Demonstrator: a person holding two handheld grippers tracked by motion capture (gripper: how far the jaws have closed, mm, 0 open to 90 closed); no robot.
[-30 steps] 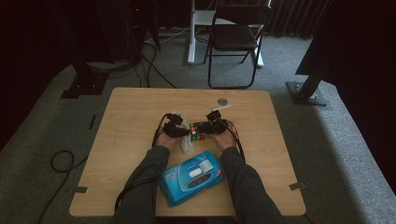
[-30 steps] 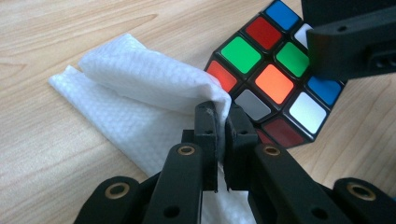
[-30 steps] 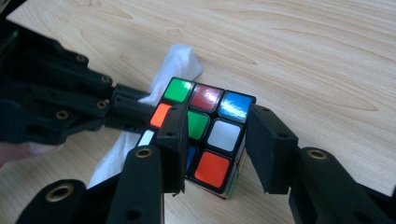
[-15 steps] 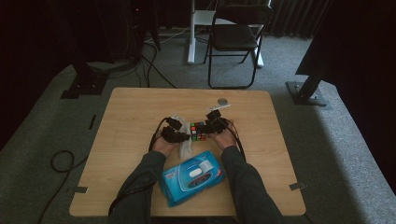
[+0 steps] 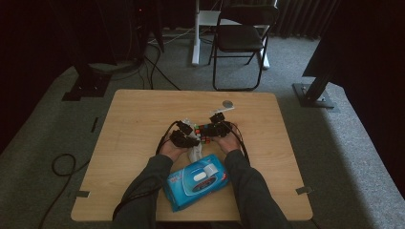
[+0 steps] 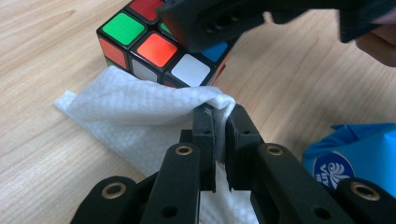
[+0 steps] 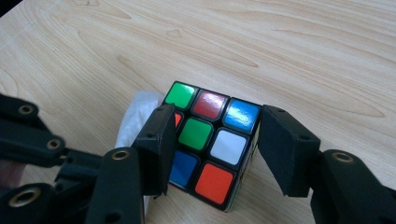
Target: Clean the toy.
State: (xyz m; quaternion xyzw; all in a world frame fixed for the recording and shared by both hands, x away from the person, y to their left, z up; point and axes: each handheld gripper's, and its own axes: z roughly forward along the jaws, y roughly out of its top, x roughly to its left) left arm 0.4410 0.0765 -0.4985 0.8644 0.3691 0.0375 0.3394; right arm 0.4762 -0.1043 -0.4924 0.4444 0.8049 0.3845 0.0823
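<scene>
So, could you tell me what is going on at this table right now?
A person at a wooden table works with a gripper in each hand. The left gripper is shut on a white wipe that lies against the side of a puzzle cube. The right gripper straddles the cube from above, one jaw on either side; whether they press it is unclear. A blue wipe pack lies between the forearms. It looks like the cube is being wiped.

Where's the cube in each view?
High view: cube at table centre, between both claws.
Left gripper view: top, left of centre, behind the wipe.
Right gripper view: centre, between the jaws.
Shared landmark: the wipe, touching the cube.
</scene>
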